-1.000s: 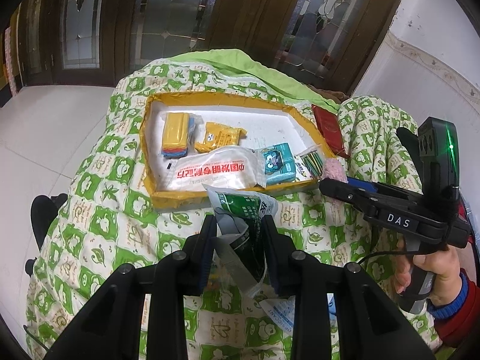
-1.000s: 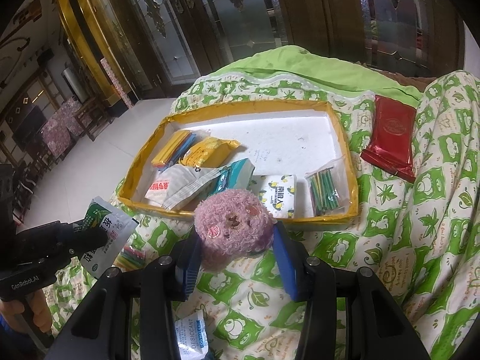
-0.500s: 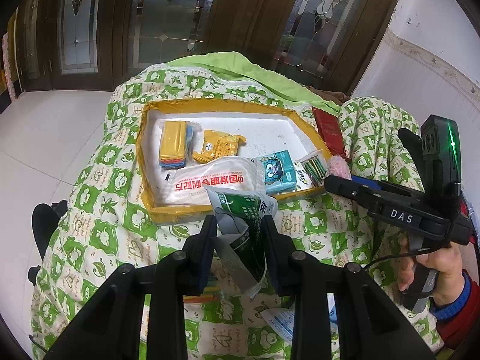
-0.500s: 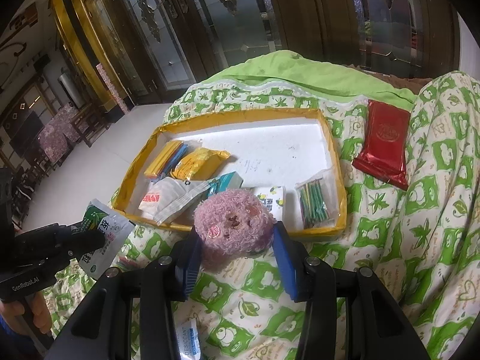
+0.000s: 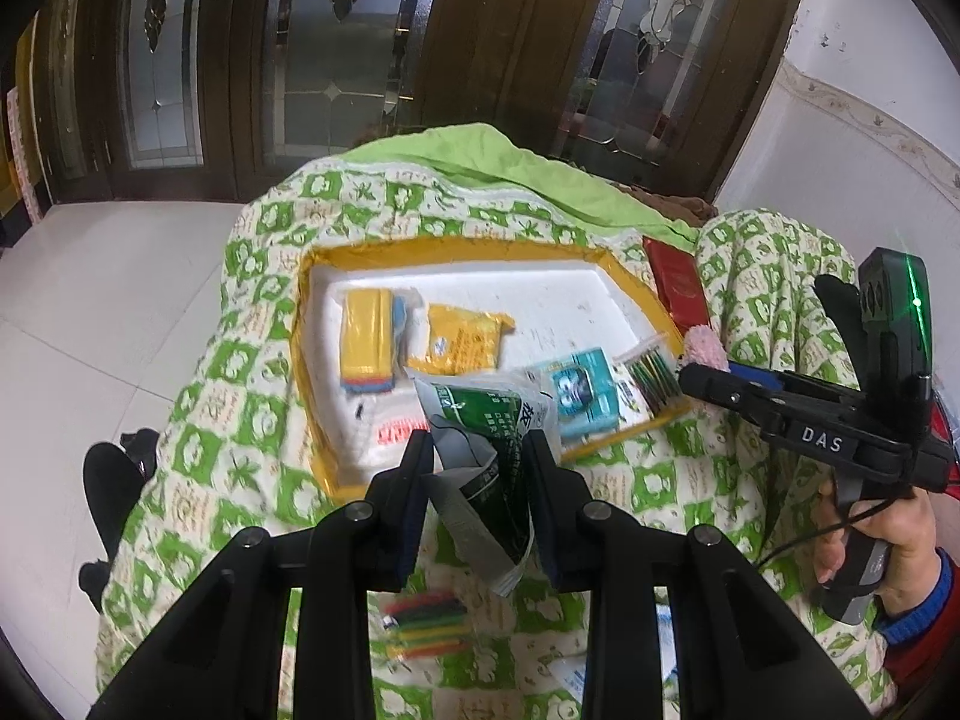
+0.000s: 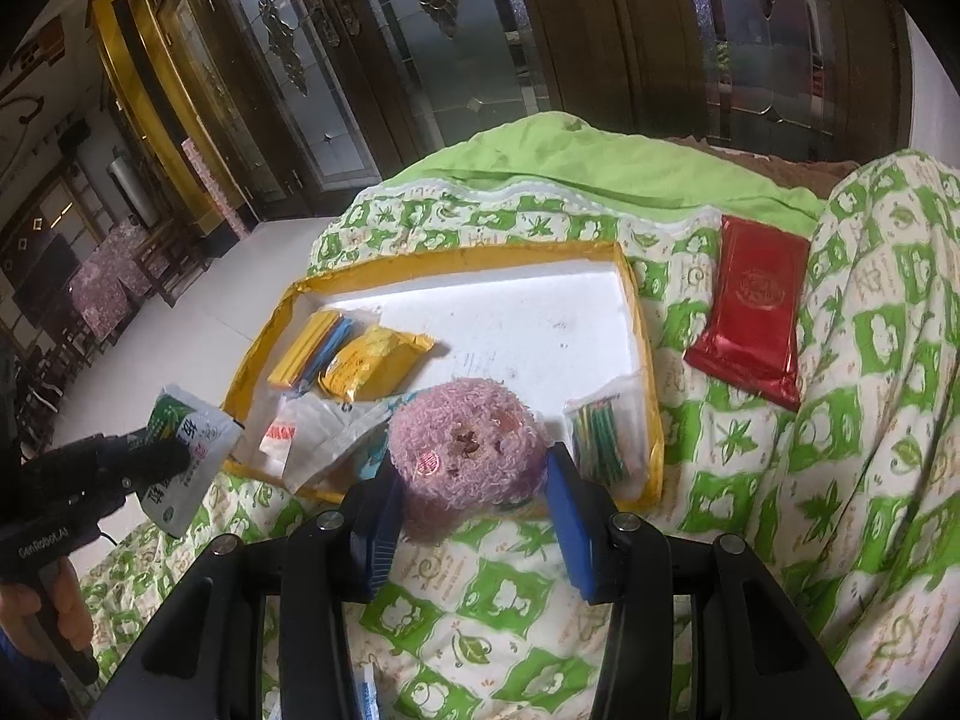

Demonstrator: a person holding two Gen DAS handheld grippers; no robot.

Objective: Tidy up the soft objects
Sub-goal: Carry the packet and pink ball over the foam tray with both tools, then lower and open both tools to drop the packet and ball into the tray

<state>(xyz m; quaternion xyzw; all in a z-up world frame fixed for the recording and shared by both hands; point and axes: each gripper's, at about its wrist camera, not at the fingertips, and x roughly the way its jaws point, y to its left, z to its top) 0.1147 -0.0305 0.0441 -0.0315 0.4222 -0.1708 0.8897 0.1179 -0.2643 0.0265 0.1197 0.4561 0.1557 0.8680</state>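
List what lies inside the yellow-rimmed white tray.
Inside the yellow-rimmed white tray: yellow pad stack, yellow packet, white pouch, bagged sticks. The pink fluffy ball covers whatever lies behind it.

your left gripper point(image 5: 480, 450): black, silver screws, dark blue pads | right gripper point(image 6: 468, 480): black, blue pads, "DAS" label, green LED | your right hand point(image 5: 888, 546): bare skin, blue cuff, red sleeve

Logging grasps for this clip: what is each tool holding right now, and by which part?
Left tool pinches the green-and-white packet at its crumpled lower end. Right tool squeezes the pink plush ball across its sides.
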